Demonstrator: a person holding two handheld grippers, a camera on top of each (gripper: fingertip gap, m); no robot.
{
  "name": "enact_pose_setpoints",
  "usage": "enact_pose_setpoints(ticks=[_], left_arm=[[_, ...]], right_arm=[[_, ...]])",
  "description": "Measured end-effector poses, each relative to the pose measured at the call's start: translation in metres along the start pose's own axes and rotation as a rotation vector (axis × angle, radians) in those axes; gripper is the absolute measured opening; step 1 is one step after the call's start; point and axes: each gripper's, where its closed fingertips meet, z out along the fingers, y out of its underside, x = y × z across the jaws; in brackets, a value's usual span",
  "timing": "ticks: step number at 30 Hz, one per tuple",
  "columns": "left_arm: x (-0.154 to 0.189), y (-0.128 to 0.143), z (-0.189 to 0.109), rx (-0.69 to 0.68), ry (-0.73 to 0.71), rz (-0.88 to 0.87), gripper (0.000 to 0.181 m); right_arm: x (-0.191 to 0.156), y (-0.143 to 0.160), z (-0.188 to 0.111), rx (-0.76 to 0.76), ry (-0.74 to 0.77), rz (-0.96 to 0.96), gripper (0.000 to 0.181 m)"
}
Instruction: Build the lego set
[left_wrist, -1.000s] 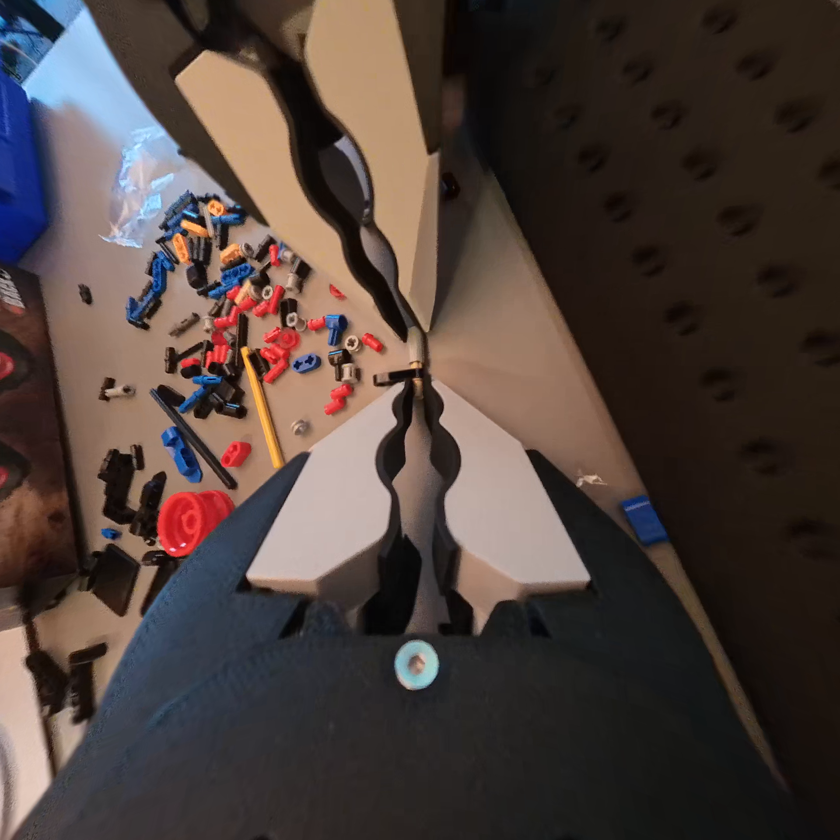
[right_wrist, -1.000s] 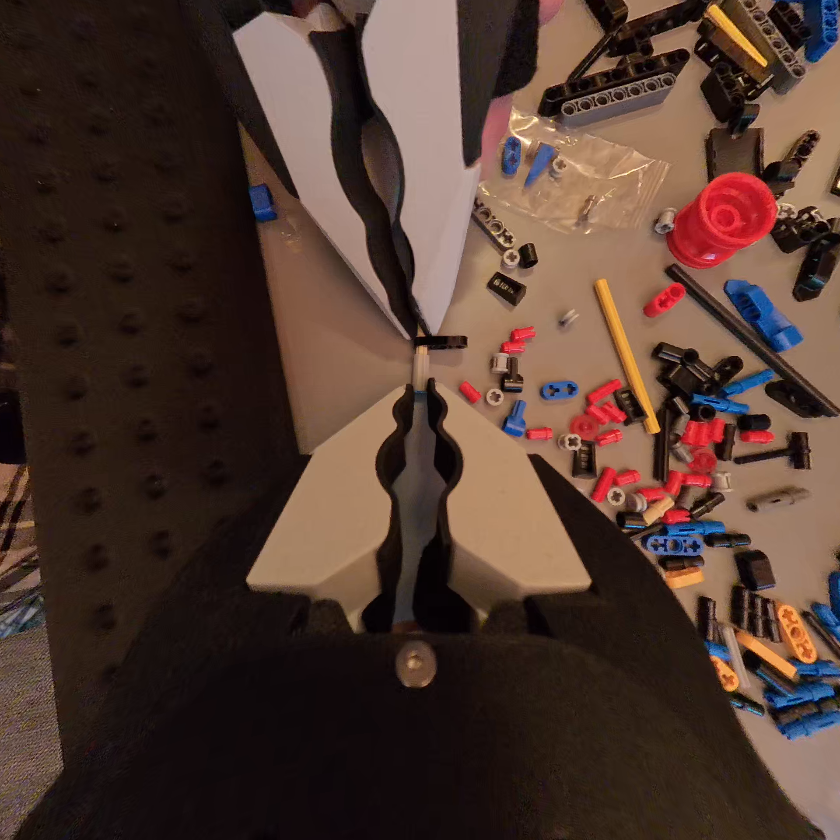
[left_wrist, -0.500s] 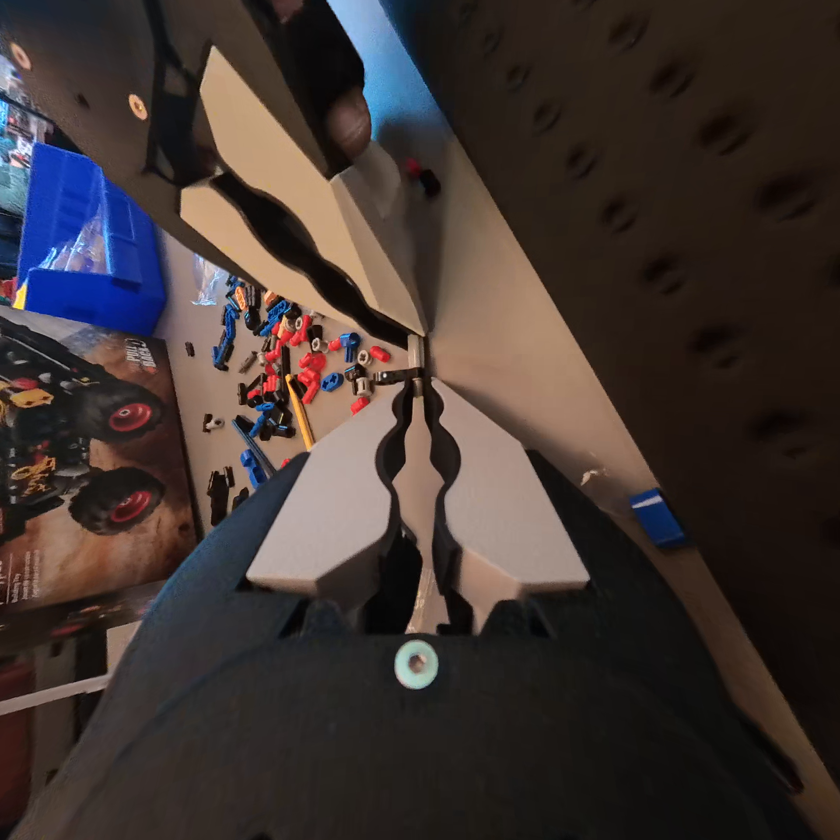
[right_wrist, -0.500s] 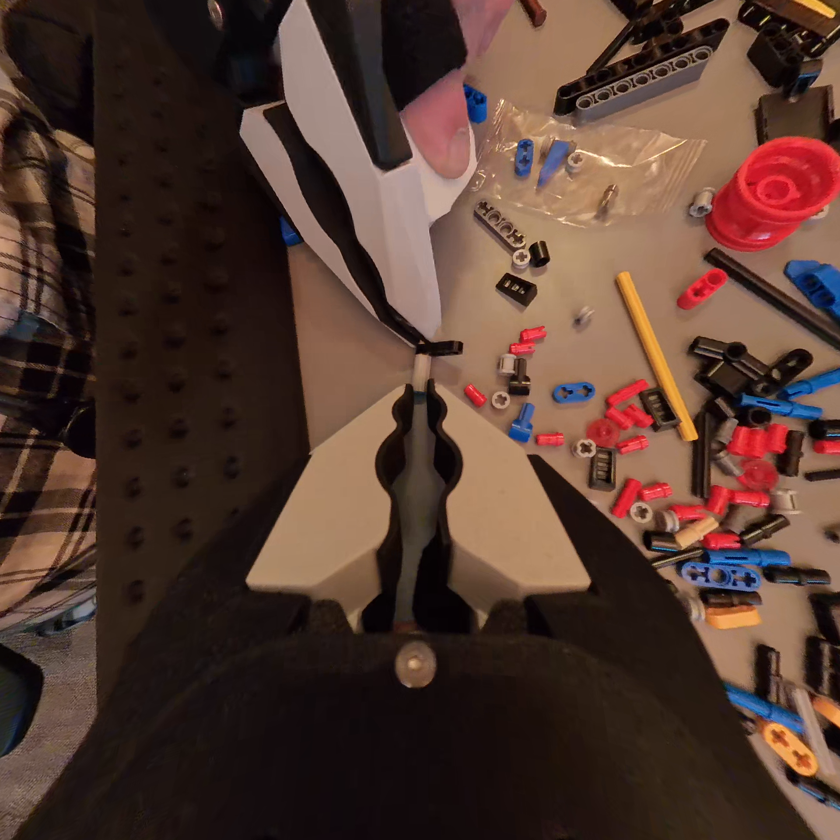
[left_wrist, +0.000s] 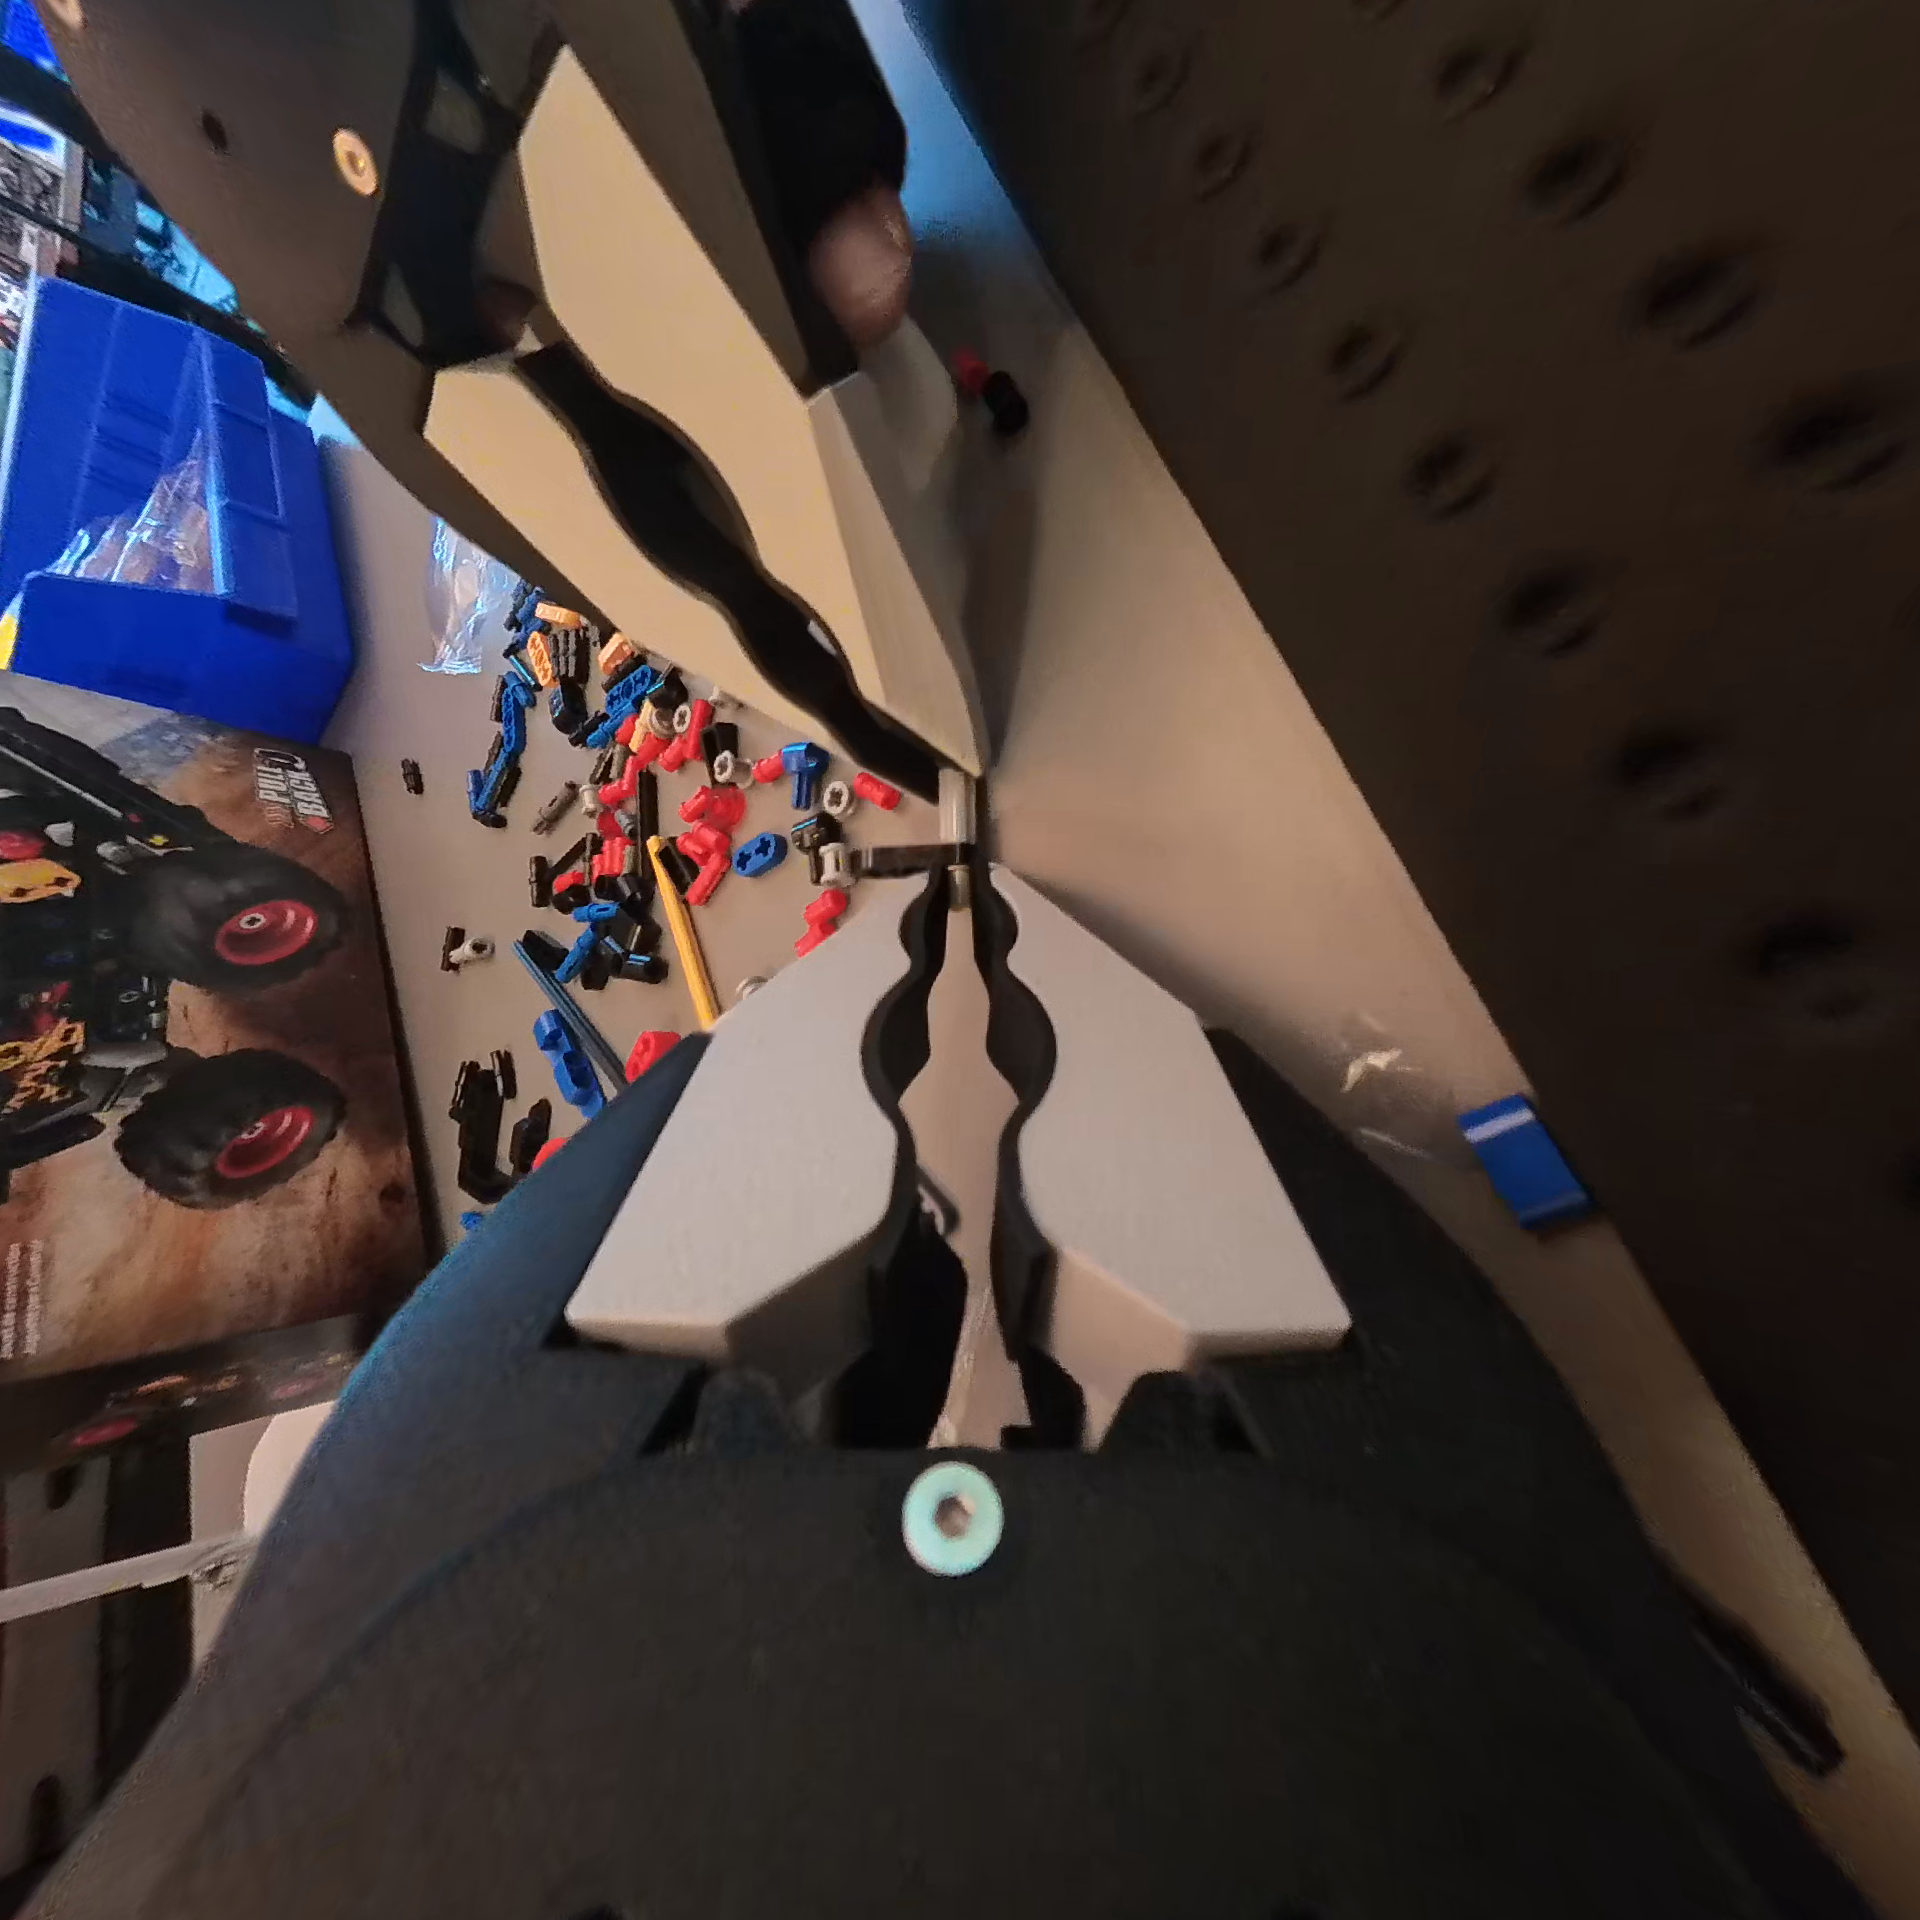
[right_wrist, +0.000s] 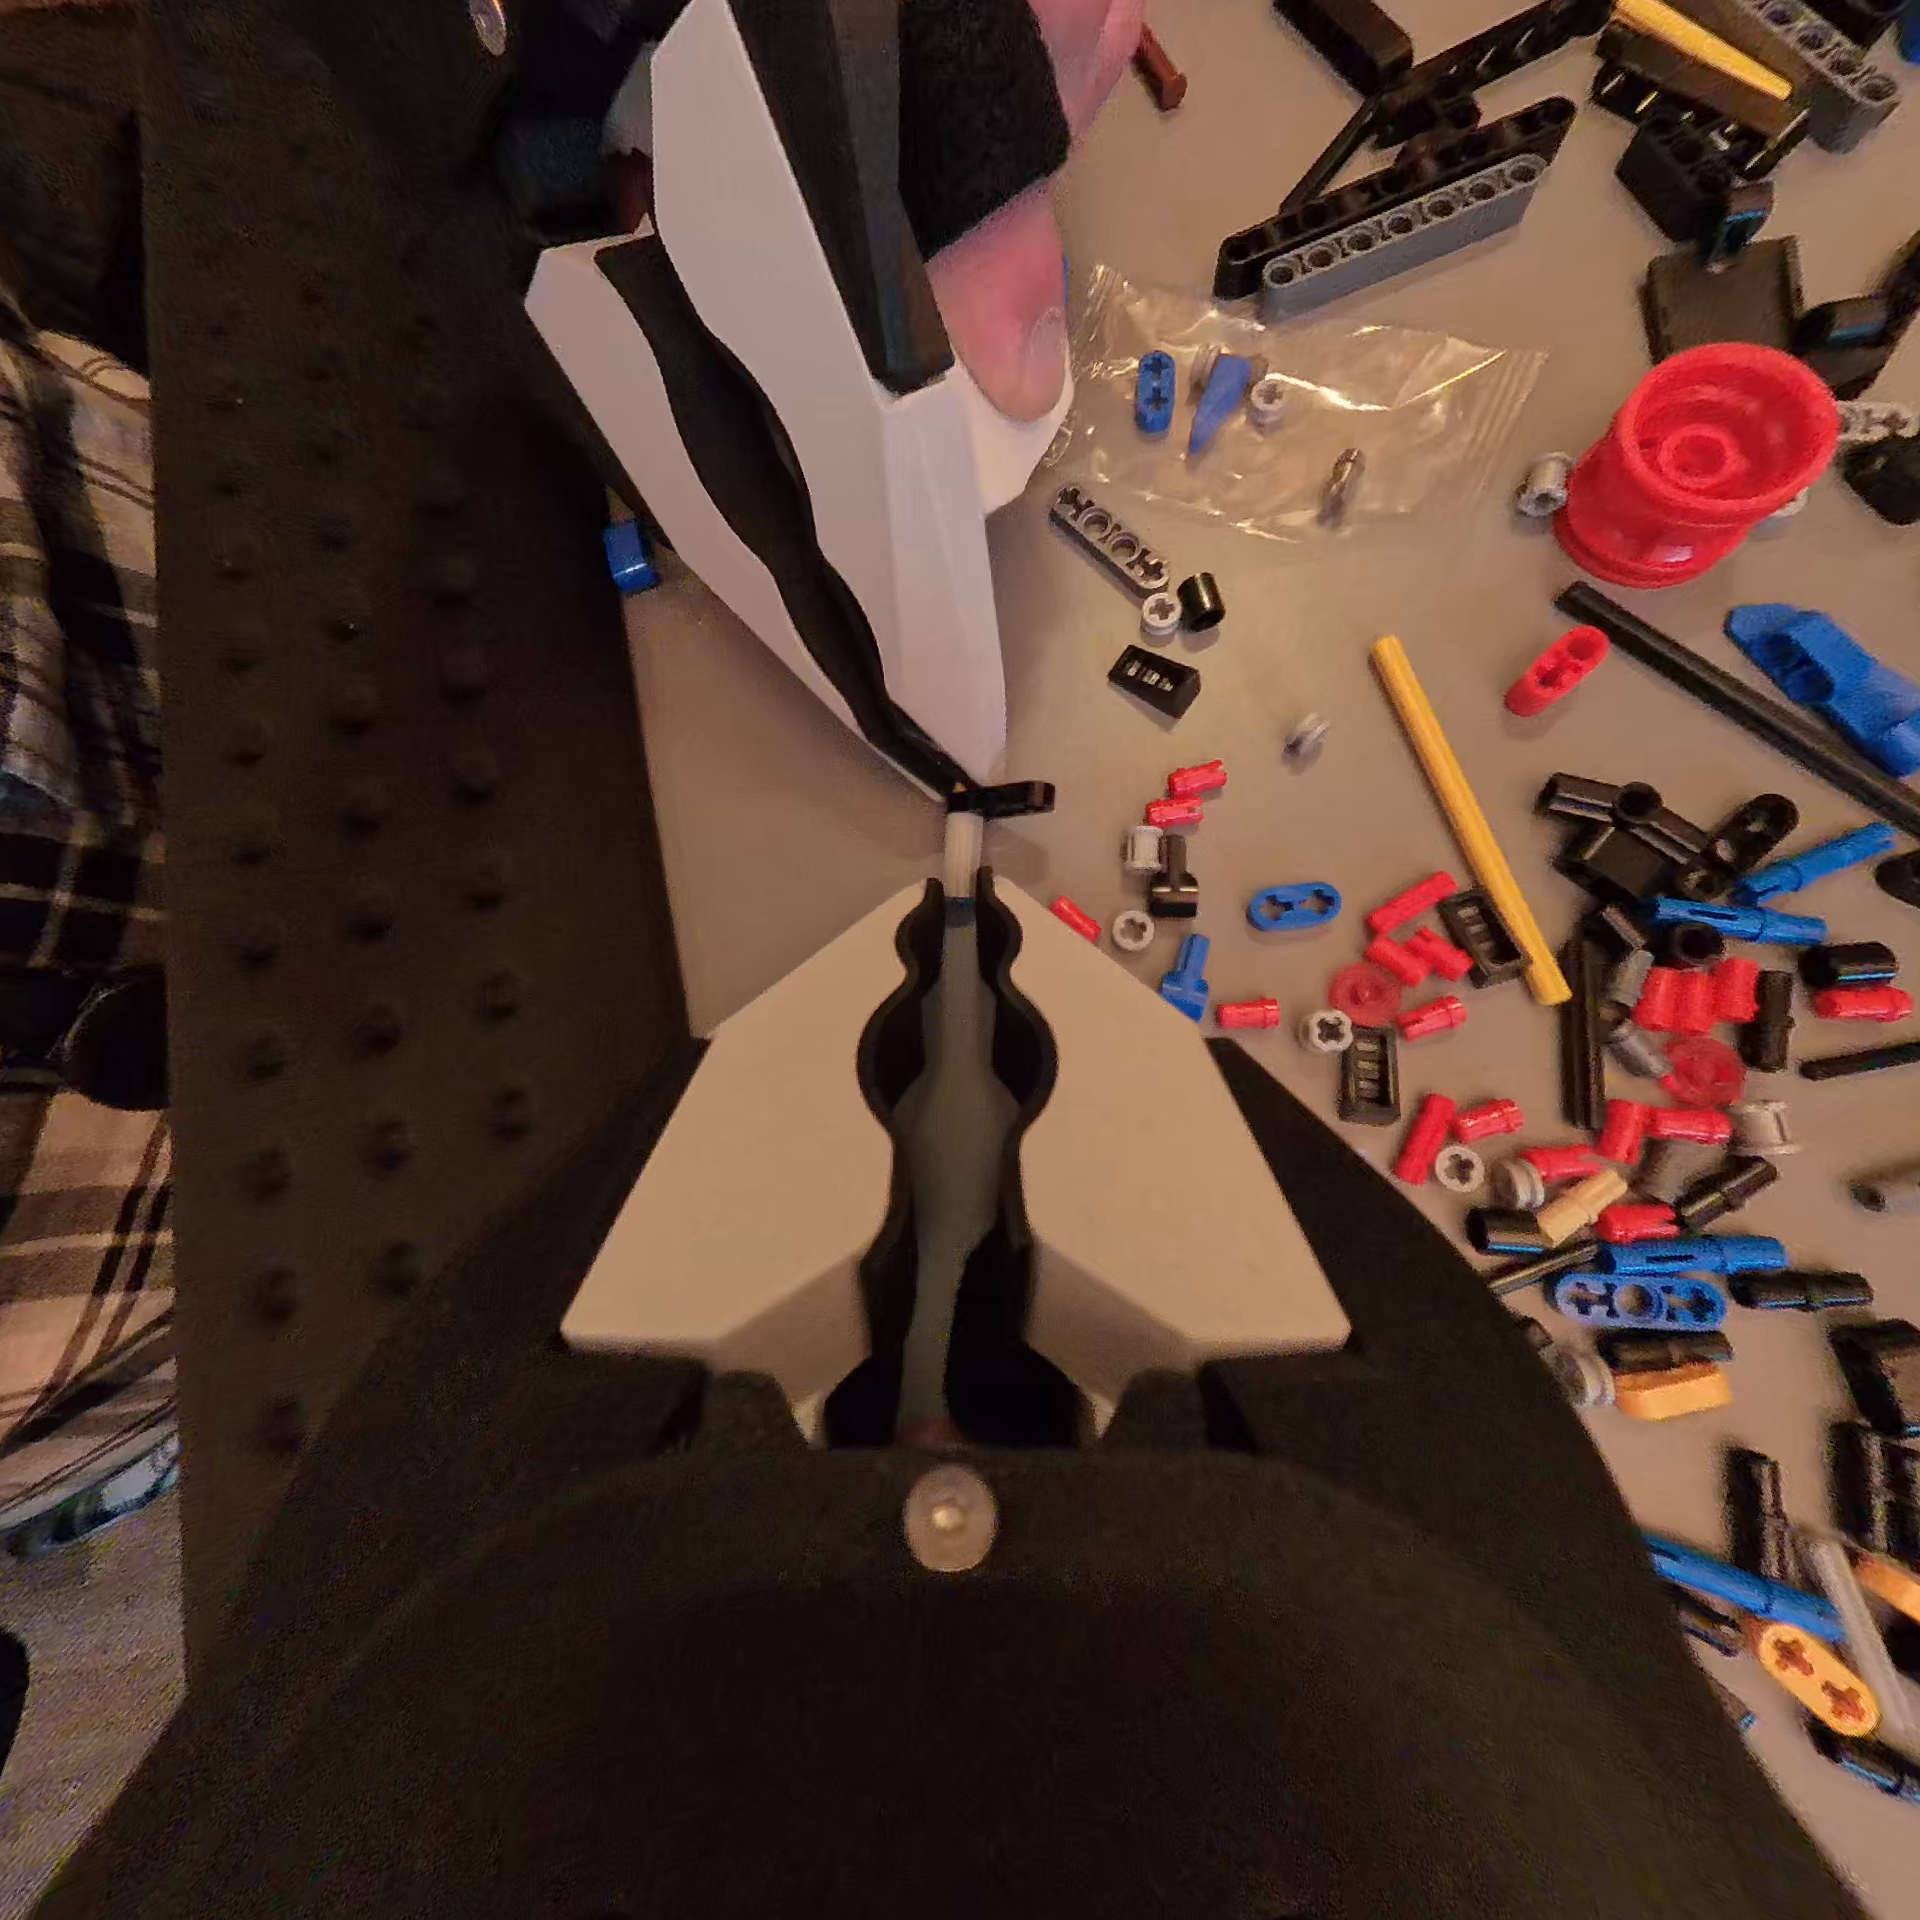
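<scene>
Smooth grey tabletop (right_wrist: 790, 935) bearing scattered small red, blue and black plastic pieces (right_wrist: 1621, 1091), a red plastic wheel hub (right_wrist: 1694, 457), a yellow plastic axle rod (right_wrist: 1460, 816), a clear plastic bag (right_wrist: 1299, 416), and a printed cardboard box (left_wrist: 177, 1039).

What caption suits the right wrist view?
Two tools meet tip to tip, joining a pale pin and black piece above scattered Lego parts.

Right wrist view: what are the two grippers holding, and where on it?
The right gripper pinches the near end of a pale pin; the left gripper clamps a small black piece at the pin's far end.
</scene>
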Motion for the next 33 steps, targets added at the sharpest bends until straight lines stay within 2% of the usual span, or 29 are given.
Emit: enact_pose_setpoints(ticks=[8, 16, 20, 25, 33], left_arm=[[-0.006, -0.002, -0.016, 0.047, 0.032, -0.073, 0.003], [-0.004, -0.004, -0.034, 0.071, 0.058, -0.037, 0.003], [-0.001, -0.011, -0.045, 0.105, 0.089, -0.018, 0.003], [0.002, -0.022, -0.060, 0.161, 0.143, -0.028, 0.003], [0.012, -0.036, -0.077, 0.216, 0.239, -0.022, 0.003]], right_arm=[[0.001, -0.019, -0.010, 0.048, 0.123, -0.095, 0.013], [0.006, -0.045, -0.033, 0.106, 0.235, -0.203, 0.016], [0.005, -0.059, -0.034, 0.103, 0.270, -0.340, 0.016], [-0.005, -0.069, -0.024, 0.062, 0.232, -0.512, 0.022], [-0.035, -0.072, -0.014, 0.047, 0.029, -0.635, 0.017]])
